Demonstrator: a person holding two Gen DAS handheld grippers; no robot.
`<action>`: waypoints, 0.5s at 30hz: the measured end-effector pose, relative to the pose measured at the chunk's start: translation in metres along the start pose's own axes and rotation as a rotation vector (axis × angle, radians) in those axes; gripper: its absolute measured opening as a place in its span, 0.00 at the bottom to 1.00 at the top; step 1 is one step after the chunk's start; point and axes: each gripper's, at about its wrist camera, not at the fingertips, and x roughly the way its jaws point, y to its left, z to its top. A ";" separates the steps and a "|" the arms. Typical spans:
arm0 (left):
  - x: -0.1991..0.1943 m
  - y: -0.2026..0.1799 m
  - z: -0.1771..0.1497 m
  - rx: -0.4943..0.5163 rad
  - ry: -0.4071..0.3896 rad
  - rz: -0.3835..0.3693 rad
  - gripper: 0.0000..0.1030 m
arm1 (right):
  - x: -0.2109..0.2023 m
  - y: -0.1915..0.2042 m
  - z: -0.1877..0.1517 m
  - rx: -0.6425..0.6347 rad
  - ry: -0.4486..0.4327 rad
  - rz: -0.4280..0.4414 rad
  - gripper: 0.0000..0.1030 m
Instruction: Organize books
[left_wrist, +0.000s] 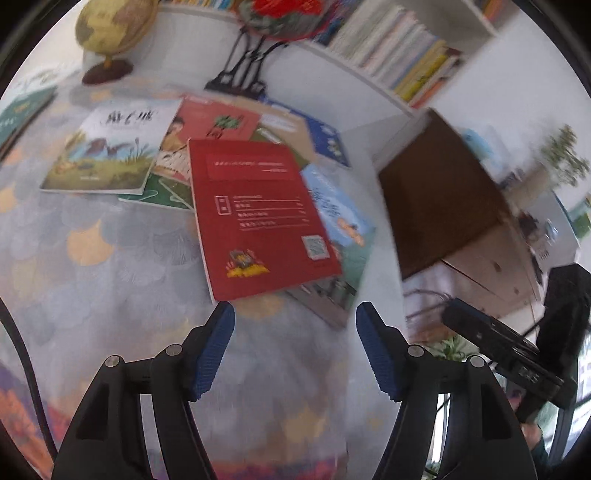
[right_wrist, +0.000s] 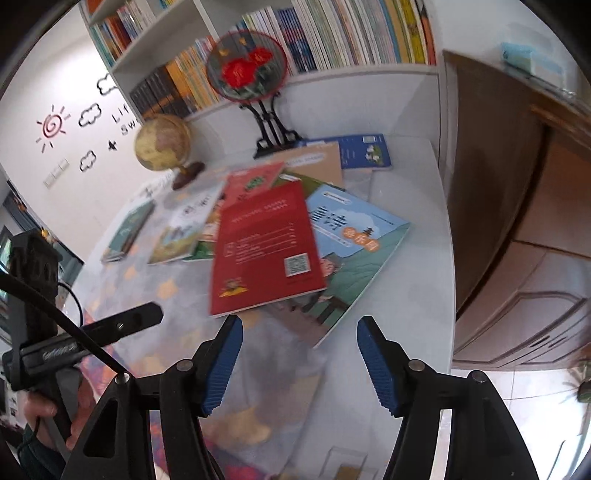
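Several books lie in a loose overlapping heap on the table. A red book (left_wrist: 255, 214) (right_wrist: 266, 251) is on top, back cover up. Under its right side lies a light blue picture book (left_wrist: 340, 214) (right_wrist: 354, 251). A white book with a marsh scene (left_wrist: 110, 151) lies to the left, and a dark blue book (right_wrist: 365, 151) at the back. My left gripper (left_wrist: 294, 310) hangs open just short of the red book's near edge, with nothing between its fingers. My right gripper (right_wrist: 300, 325) is also open and empty, just short of the same edge.
A globe (right_wrist: 162, 147) and a round red fan on a black stand (right_wrist: 247, 70) stand at the back of the table (right_wrist: 406, 295). Behind them is a white bookshelf (right_wrist: 332, 33) full of books. A brown cabinet (right_wrist: 491, 184) is at the right. A green book (right_wrist: 127, 229) lies apart at the left.
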 end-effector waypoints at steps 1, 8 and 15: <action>0.013 0.006 0.007 -0.022 0.019 0.012 0.65 | 0.008 -0.005 0.007 -0.009 0.013 -0.002 0.61; 0.052 0.030 0.030 -0.086 0.069 0.087 0.65 | 0.068 -0.031 0.050 0.006 0.104 0.025 0.61; 0.076 0.041 0.029 -0.136 0.066 0.117 0.65 | 0.124 -0.038 0.067 0.005 0.194 0.125 0.61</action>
